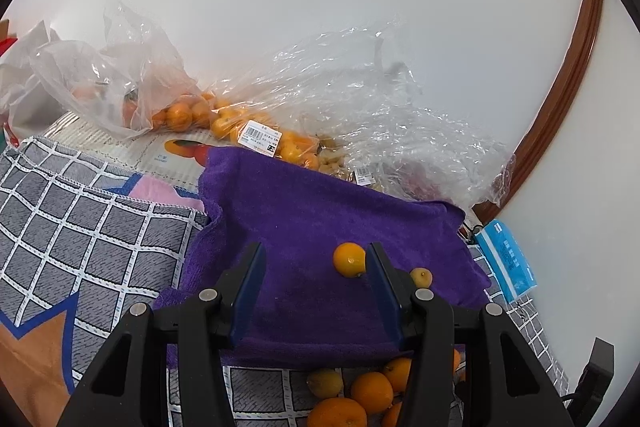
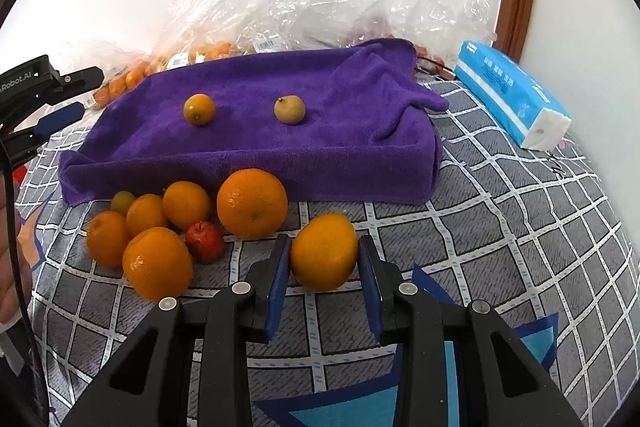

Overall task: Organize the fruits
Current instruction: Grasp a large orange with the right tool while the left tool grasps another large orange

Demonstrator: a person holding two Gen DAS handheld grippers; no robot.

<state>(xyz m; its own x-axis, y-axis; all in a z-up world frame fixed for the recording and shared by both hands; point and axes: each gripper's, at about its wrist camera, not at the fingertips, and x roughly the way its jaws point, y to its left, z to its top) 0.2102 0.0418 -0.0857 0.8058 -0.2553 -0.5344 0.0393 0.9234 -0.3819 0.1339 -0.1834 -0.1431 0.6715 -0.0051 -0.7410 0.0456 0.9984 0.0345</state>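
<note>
**An Orange Caught Between Two Fingers**

The right gripper [image 2: 324,263] has its two blue fingers pressed on the sides of one orange [image 2: 324,251], low in the middle of the right wrist view. The orange sits on the checked cloth [image 2: 500,227], just in front of the purple towel [image 2: 280,139].

The left gripper [image 1: 316,291] has its fingers apart with nothing held. A small orange fruit [image 1: 349,259] sits on the towel by its right finger.

What could go wrong? The orange is round and smooth. The fingers hold it only near their tips, so it could slip out and roll when lifted. It could bump the pile of oranges [image 2: 160,227] at lower left and send them rolling. The little red fruit [image 2: 205,241] could roll too. A hard squeeze might squash it.

The orange looks a bit egg-shaped. Its long way runs from lower left to upper right, and the narrower end points to the upper right.
</note>
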